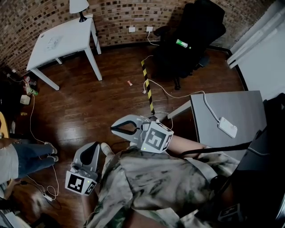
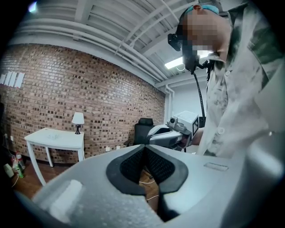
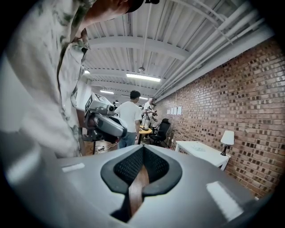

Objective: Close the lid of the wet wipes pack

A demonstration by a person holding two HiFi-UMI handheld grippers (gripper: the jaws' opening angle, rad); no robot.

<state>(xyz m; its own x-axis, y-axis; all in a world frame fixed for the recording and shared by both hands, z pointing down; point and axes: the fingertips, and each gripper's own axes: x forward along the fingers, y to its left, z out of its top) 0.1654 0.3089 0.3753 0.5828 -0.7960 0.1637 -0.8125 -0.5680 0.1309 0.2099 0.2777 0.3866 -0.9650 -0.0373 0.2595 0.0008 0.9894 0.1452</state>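
Note:
No wet wipes pack can be told for certain in any view; a small pale object (image 1: 53,42) lies on the far white table, too small to identify. My left gripper (image 1: 95,144) hangs low at my left side above the wood floor, jaws shut and empty. My right gripper (image 1: 112,128) is held in front of my body, pointing left, also shut on nothing. In the left gripper view the left gripper (image 2: 144,147) has its tips meeting, and the right gripper (image 2: 171,133) shows beyond them. The right gripper view shows the right gripper (image 3: 143,149) shut, with the left gripper (image 3: 107,122) beside my shirt.
A white table (image 1: 67,31) with a lamp (image 1: 79,8) stands far left by the brick wall. A black office chair (image 1: 191,31) is at the back. A grey table (image 1: 222,107) at right bears a white corded device (image 1: 227,127). Someone's legs (image 1: 26,156) and floor cables are at left.

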